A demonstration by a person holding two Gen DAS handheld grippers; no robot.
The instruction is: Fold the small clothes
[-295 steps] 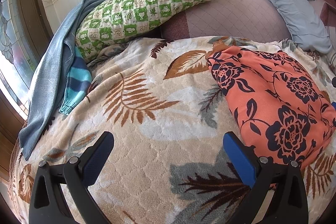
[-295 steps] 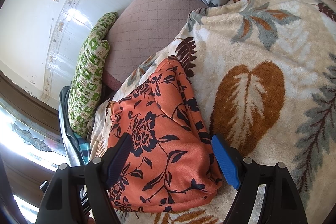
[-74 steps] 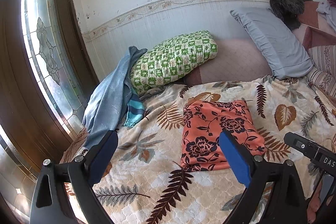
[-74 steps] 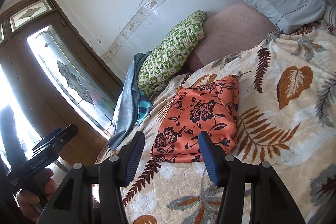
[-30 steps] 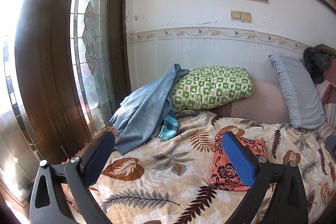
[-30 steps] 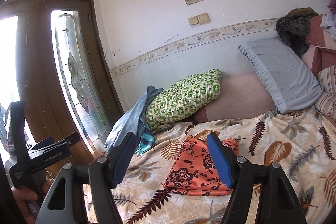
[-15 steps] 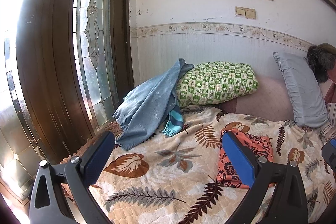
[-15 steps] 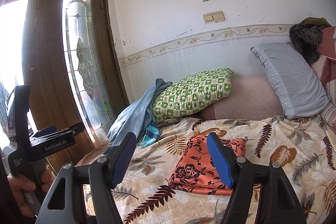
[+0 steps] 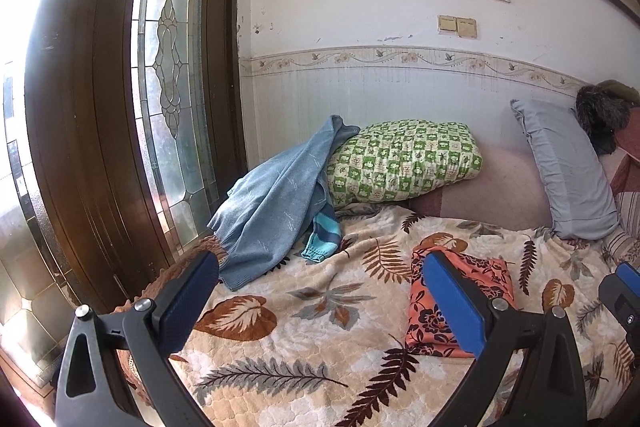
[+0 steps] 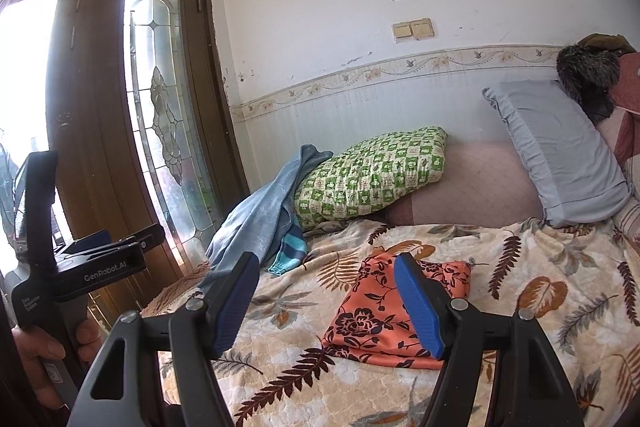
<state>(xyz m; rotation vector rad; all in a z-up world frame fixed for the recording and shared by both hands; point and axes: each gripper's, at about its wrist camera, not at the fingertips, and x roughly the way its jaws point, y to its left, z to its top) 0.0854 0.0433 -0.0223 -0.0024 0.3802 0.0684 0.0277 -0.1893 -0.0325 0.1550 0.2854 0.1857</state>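
An orange garment with dark flowers (image 9: 492, 275) lies folded into a flat rectangle on the leaf-patterned blanket (image 9: 320, 343). In the left wrist view my left gripper (image 9: 320, 291) is held back from the bed, open and empty, its right finger overlapping the garment's near edge in the picture. The right gripper (image 10: 326, 291) is also open and empty, hanging short of the same orange garment (image 10: 372, 319). In the right wrist view, a hand (image 10: 36, 347) at the far left holds the left gripper (image 10: 132, 239).
A blue garment (image 9: 276, 211) with a teal striped sleeve (image 9: 324, 239) is heaped at the bed's back left against a green checked pillow (image 9: 400, 163). A grey pillow (image 9: 568, 171) leans at the back right. A wooden door with patterned glass (image 9: 168, 87) stands left.
The right wrist view has rolled slightly. Both grippers stay open and back from the bed, and the folded orange garment has not moved.
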